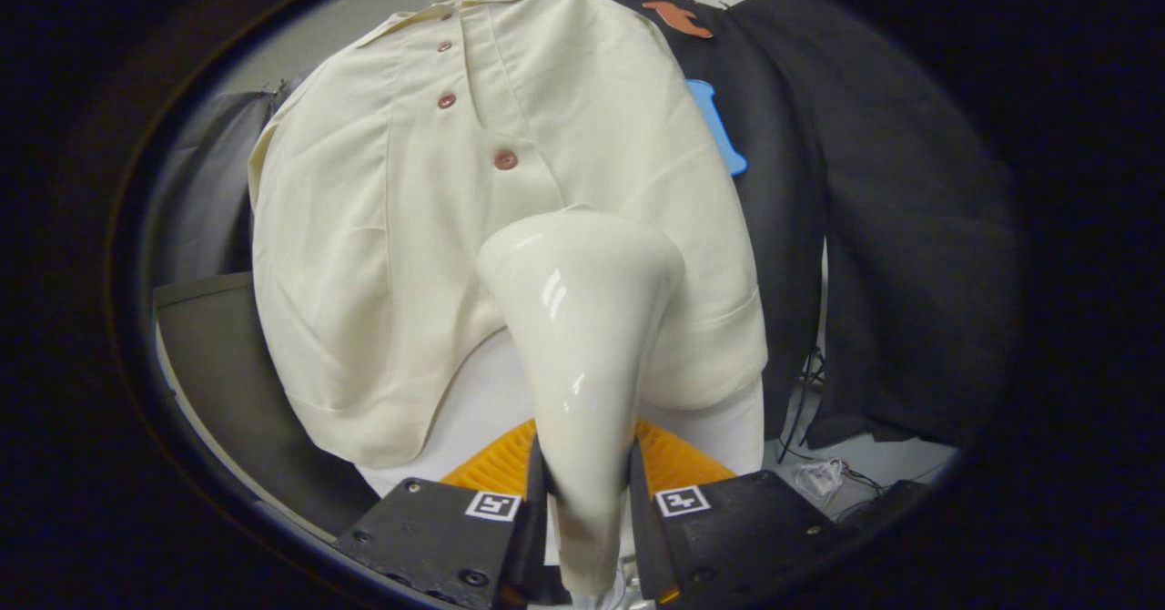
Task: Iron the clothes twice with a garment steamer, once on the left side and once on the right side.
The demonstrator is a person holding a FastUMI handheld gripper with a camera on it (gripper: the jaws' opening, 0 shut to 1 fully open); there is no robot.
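— What did the fingers (587,501) have?

— They were clamped on the handle of the garment steamer (582,337), one finger pressed to each side of its glossy white neck. An orange ribbed part (678,460) showed just behind them, on both sides of the handle.

— And the steamer's head?

— It flared wide at the far end and sat against the lower front of the cream shirt (410,228), just below the lowest of the reddish buttons (505,159) and a little right of the placket. Whether it truly touched the cloth I could not tell.

— How did the shirt hang?

— Upright against the black cloth, collar at the top, its hem over a white surface (482,401) below.

— So how should that pass have gone, in your view?

— I judged the head was low and near the middle, so it needed shifting to one side panel, kept flat to the fabric, then drawn slowly along the shirt's length, clear of the buttons. The grip had to stay firm, for the smooth handle could twist.
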